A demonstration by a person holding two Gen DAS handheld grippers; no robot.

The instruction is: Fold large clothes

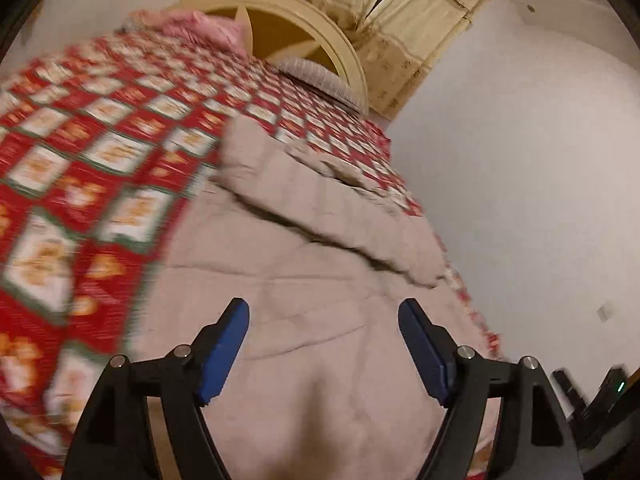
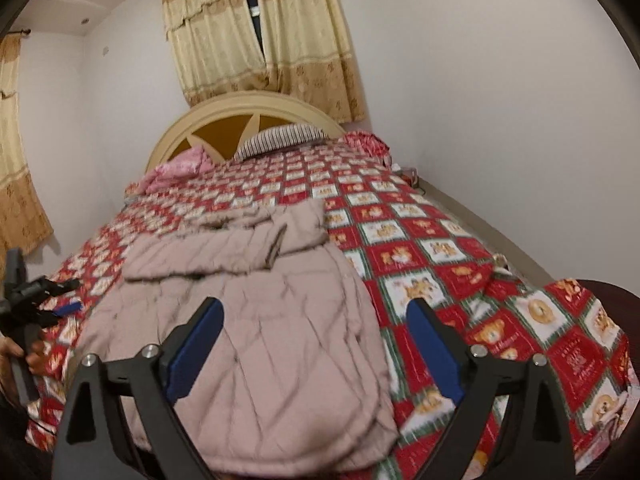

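Quilted jacket [image 2: 240,320] lay partly folded on our bear-print bedspread [image 2: 500,280]; both sleeves looked crossed. Our left gripper [image 1: 324,344] and right gripper [image 2: 316,340] hovered wide open, empty. Next, we judged, grasp the near hem.

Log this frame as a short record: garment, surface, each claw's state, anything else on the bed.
garment: pinkish-beige quilted coat, lying flat, sleeves folded across its upper part
surface: bed with red checked bear-print cover
left claw: open, above the coat, holding nothing
right claw: open, above the coat's near end, holding nothing
at headboard: striped pillow, pink pillow
behind: beige curtains
image quality: left wrist view motion-blurred
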